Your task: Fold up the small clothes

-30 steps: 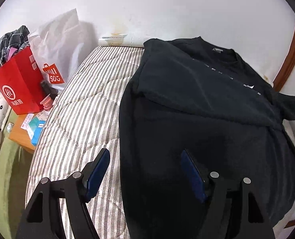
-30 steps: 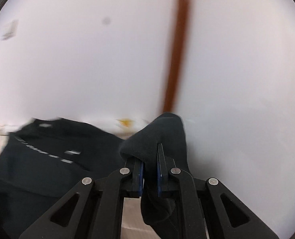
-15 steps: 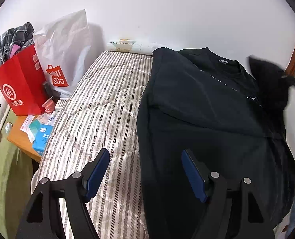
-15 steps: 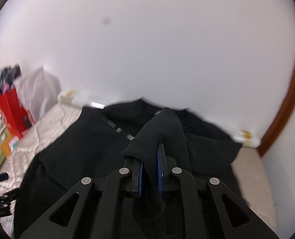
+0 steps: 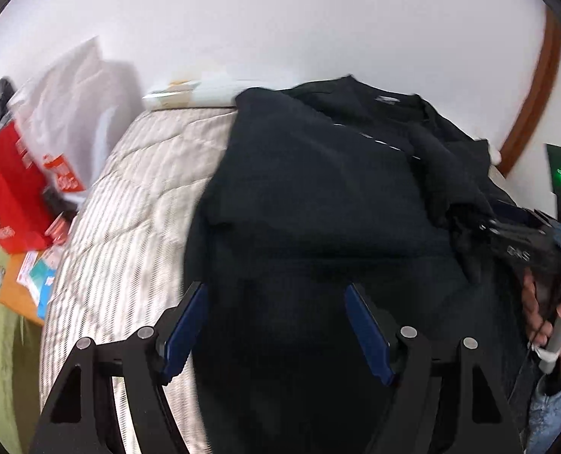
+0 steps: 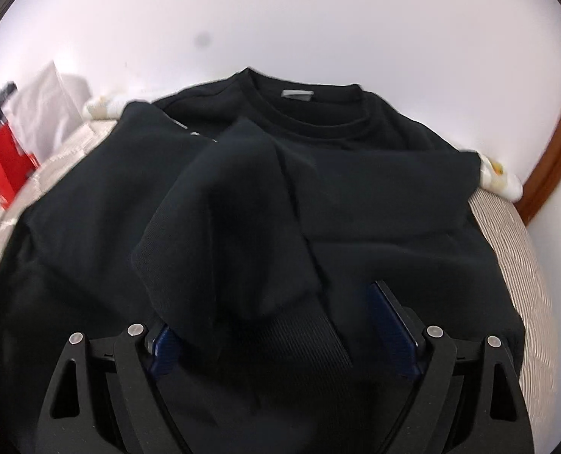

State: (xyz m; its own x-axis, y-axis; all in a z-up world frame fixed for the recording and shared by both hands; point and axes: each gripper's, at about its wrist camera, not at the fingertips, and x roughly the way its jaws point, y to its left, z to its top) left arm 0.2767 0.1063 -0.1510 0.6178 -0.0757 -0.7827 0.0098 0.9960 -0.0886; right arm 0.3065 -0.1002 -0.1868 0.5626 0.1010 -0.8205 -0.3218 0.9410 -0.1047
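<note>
A black sweatshirt (image 5: 318, 196) lies flat on a striped mattress (image 5: 129, 196), collar toward the wall. Its right sleeve (image 6: 235, 196) is folded across the chest. My right gripper (image 6: 280, 336) is low over the shirt, its jaws opening. The sleeve's ribbed cuff (image 6: 303, 340) lies loose between the blue pads and drapes over the left one. The left wrist view shows that right gripper (image 5: 485, 219) at the shirt's right side, held by a hand (image 5: 545, 310). My left gripper (image 5: 278, 325) hovers open over the shirt's lower left edge with nothing between its fingers.
Left of the mattress stand a red paper bag (image 5: 4, 196) and a white plastic bag (image 5: 76, 113). Below them is an orange side table (image 5: 15, 287) with small packets. A white wall runs behind the bed, and a brown wooden frame (image 5: 530, 113) stands at the right.
The right gripper swung down and left from the wall, carrying the sleeve over the shirt's chest, then opened off it. The left gripper shifted slightly over the shirt's lower edge.
</note>
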